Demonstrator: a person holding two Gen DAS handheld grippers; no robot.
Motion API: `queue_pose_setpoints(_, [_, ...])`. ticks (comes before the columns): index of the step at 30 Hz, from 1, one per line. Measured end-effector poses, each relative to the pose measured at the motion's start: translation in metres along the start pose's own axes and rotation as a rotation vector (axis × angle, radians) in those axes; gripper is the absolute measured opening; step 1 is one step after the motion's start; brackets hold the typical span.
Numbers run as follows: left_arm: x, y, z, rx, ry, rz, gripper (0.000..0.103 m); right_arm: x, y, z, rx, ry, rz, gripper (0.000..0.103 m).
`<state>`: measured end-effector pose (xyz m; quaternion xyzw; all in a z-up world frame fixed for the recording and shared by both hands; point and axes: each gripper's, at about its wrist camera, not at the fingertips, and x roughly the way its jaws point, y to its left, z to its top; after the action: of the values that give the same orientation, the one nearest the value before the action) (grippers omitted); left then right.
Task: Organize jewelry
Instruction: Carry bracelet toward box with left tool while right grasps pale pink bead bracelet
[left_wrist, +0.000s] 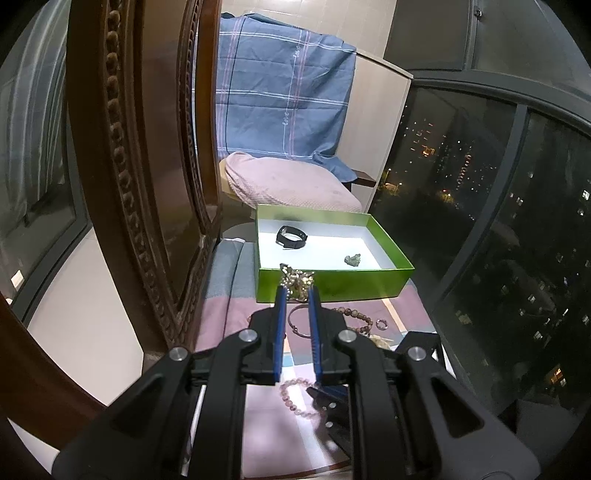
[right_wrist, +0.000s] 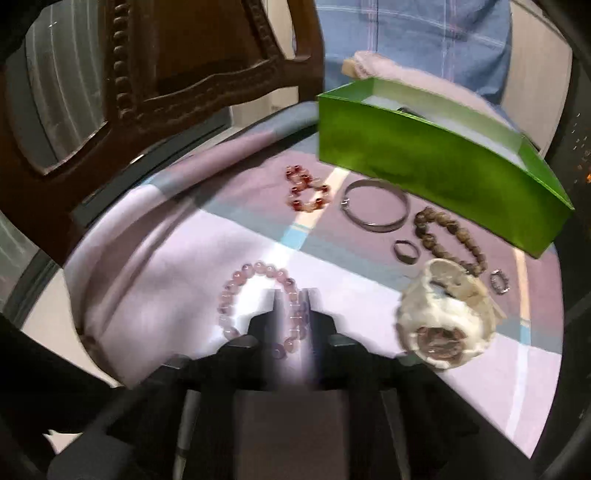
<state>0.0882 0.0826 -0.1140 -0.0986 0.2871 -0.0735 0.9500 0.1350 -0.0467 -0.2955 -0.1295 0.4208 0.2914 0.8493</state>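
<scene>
carrying a gold, glittering tangle of jewelry (left_wrist: 297, 283) pinched at our left gripper (left_wrist: 295, 291) tips, just short of the green cardboard box (left_wrist: 332, 282) ahead; our right gripper (right_wrist: 291, 295) fingers look pressed onto the pink bead bracelet (right_wrist: 258, 273). next: lift over the wall, release inside.

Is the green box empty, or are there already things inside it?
Not empty. The open green box holds a black watch and a small greenish piece on its white floor.
</scene>
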Motion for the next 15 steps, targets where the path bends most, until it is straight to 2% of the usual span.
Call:
queue_pose_setpoints(2, [0.0, 0.001, 0.0, -0.003, 0.0, 0.002, 0.012, -0.001, 0.004, -0.002, -0.014, -0.004, 0.005, 0.007])
queue_pose_setpoints(4, [0.0, 0.003, 0.001, -0.013, 0.0, 0.001, 0.012, -0.015, -0.003, -0.002, 0.033, -0.037, 0.033, 0.007])
queue_pose_setpoints(7, [-0.002, 0.002, 0.0, -0.012, -0.004, -0.004, 0.012, -0.067, -0.02, 0.006, 0.093, -0.146, 0.07, 0.008])
queue_pose_setpoints(11, [-0.001, -0.002, 0.0, -0.009, -0.005, -0.015, 0.012, -0.145, -0.06, 0.009, 0.183, -0.322, 0.063, 0.008])
queue_pose_setpoints(15, [0.005, -0.008, -0.001, -0.013, 0.011, -0.012, 0.012, -0.184, -0.096, 0.003, 0.261, -0.409, 0.038, 0.008])
